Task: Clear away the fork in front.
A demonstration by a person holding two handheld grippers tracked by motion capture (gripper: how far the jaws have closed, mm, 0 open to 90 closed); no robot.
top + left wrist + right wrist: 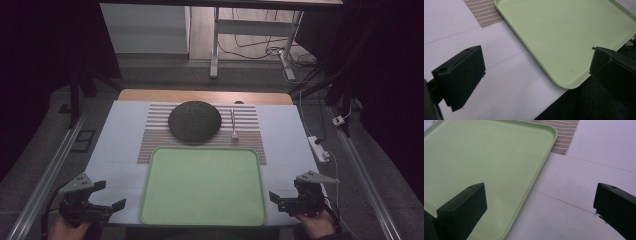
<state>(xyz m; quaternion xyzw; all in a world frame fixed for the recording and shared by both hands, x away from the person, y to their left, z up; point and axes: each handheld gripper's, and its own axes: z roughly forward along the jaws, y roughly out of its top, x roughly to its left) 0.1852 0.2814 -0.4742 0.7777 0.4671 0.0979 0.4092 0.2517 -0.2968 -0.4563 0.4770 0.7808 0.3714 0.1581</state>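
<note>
Grippers wait at the near corners of the table, one in each hand. Left gripper (111, 195) sits just off the near left corner of the green tray (150, 200), its jaws spread wide with nothing between them. Right gripper (275, 197) mirrors it at the tray's near right corner, jaws equally released and holding nothing. Tray lies flat on the white table (115, 140), its far edge overlapping a striped placemat (150, 142). Beyond it, on the mat, rest a dark round plate (194, 121) and a fork (233, 124) just beside it.
</note>
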